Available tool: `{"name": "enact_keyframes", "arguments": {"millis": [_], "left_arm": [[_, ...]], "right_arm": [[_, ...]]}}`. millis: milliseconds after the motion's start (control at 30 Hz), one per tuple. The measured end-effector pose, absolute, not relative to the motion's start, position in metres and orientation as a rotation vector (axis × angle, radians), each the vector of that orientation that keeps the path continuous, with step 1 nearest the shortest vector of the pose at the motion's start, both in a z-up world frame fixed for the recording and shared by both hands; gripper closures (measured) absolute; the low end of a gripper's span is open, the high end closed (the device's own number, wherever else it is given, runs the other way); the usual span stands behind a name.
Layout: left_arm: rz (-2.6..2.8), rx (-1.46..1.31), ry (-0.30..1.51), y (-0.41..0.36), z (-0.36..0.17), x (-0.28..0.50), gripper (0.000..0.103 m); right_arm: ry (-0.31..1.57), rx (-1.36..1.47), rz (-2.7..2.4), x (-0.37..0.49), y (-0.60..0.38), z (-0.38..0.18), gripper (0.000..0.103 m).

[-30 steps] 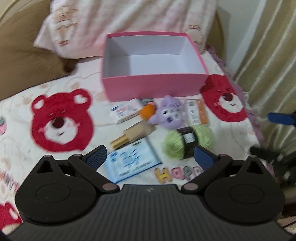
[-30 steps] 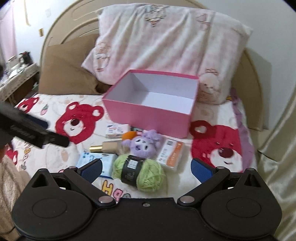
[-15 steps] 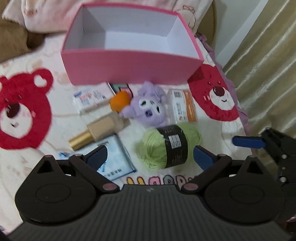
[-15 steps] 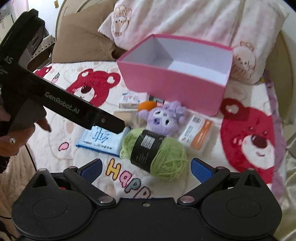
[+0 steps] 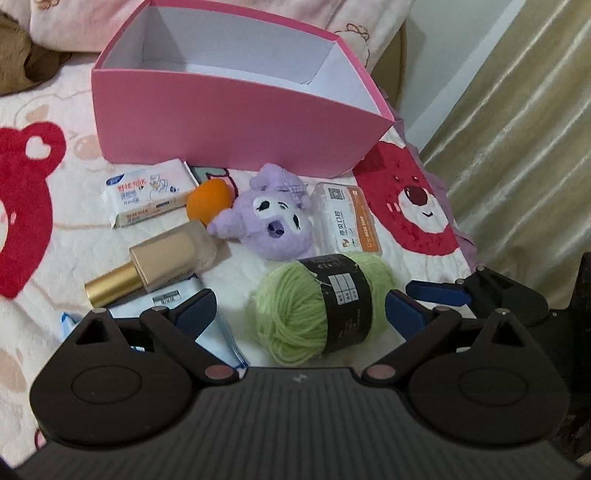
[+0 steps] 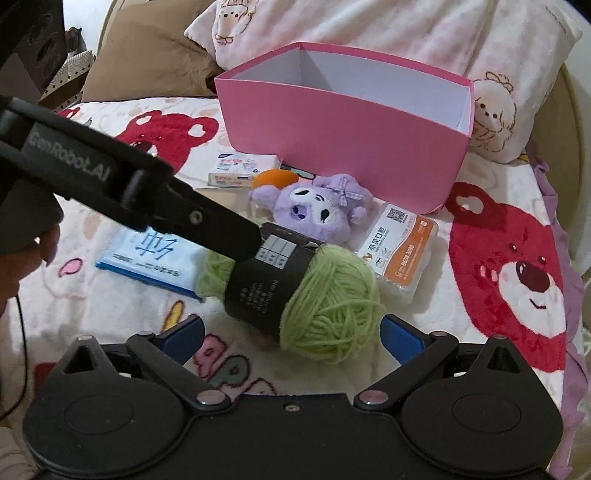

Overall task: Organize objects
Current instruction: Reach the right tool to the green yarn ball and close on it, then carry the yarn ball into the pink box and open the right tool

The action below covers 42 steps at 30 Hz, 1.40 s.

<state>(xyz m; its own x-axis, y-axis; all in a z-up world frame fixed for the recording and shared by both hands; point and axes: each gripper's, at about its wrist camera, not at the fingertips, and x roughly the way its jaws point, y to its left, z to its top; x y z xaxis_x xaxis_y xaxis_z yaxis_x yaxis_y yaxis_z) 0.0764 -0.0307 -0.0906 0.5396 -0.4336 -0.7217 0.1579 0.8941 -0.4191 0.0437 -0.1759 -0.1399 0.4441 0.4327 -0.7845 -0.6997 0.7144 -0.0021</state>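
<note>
An open pink box (image 5: 236, 122) stands on the bed, nothing visible inside it. In front of it lie a green yarn ball (image 5: 291, 310) with a black band, a purple plush (image 5: 273, 221), an orange sponge (image 5: 208, 197), a gold-capped foundation bottle (image 5: 166, 258), a white tissue pack (image 5: 147, 195), a blue tissue pack (image 6: 151, 258) and an orange-white floss box (image 5: 349, 221). My left gripper (image 5: 299, 312) straddles the yarn, its jaws closing, the pads not pressing on it. My right gripper (image 6: 293, 334) is open just short of the yarn ball (image 6: 332, 295).
The bedspread (image 6: 517, 266) bears red bear prints. Pink and brown pillows (image 6: 369, 26) lie behind the box. A curtain (image 5: 517, 147) hangs past the bed's right edge. A hand (image 6: 22, 266) holds the left gripper at the left of the right wrist view.
Both grippers have come down toward the objects, which look larger. The left gripper's finger now reaches over the yarn in the right wrist view.
</note>
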Motion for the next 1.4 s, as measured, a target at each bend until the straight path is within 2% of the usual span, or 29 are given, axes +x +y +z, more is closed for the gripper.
{"name": "enact_keyframes", "arguments": {"millis": [133, 267, 333, 367, 467, 533, 767, 1033, 1400], "left_arm": [[-0.382, -0.304, 0.899, -0.035, -0.096, 0.077, 0.015], [-0.393, -0.321, 0.947, -0.038, -0.113, 0.079, 0.039], [-0.408, -0.363, 0.953, -0.036, -0.119, 0.079, 0.043], [-0.418, -0.384, 0.944, -0.035, -0.120, 0.078, 0.045], [-0.436, -0.360, 0.928, -0.036, -0.119, 0.077, 0.047], [-0.463, -0.385, 0.942, -0.036, -0.118, 0.077, 0.048], [-0.470, -0.362, 0.952, -0.037, -0.093, 0.068, 0.048], [-0.483, -0.354, 0.873, -0.036, -0.033, 0.080, 0.048], [-0.454, -0.307, 0.738, -0.028, 0.056, 0.146, 0.048]], "right_arm": [[0.879, -0.297, 0.680, 0.057, -0.177, -0.153, 0.001], [0.905, -0.256, 0.663, 0.062, -0.177, -0.164, 0.002], [0.917, -0.240, 0.677, 0.059, -0.177, -0.168, 0.007], [0.924, -0.244, 0.692, 0.057, -0.176, -0.169, 0.015], [0.887, -0.323, 0.680, 0.050, -0.171, -0.170, 0.026], [0.886, -0.315, 0.686, 0.049, -0.174, -0.165, 0.030], [0.827, -0.346, 0.697, 0.034, -0.169, -0.137, 0.030], [0.703, -0.423, 0.664, 0.036, -0.167, -0.080, 0.033], [0.584, -0.458, 0.688, 0.115, -0.154, -0.002, 0.036]]}}
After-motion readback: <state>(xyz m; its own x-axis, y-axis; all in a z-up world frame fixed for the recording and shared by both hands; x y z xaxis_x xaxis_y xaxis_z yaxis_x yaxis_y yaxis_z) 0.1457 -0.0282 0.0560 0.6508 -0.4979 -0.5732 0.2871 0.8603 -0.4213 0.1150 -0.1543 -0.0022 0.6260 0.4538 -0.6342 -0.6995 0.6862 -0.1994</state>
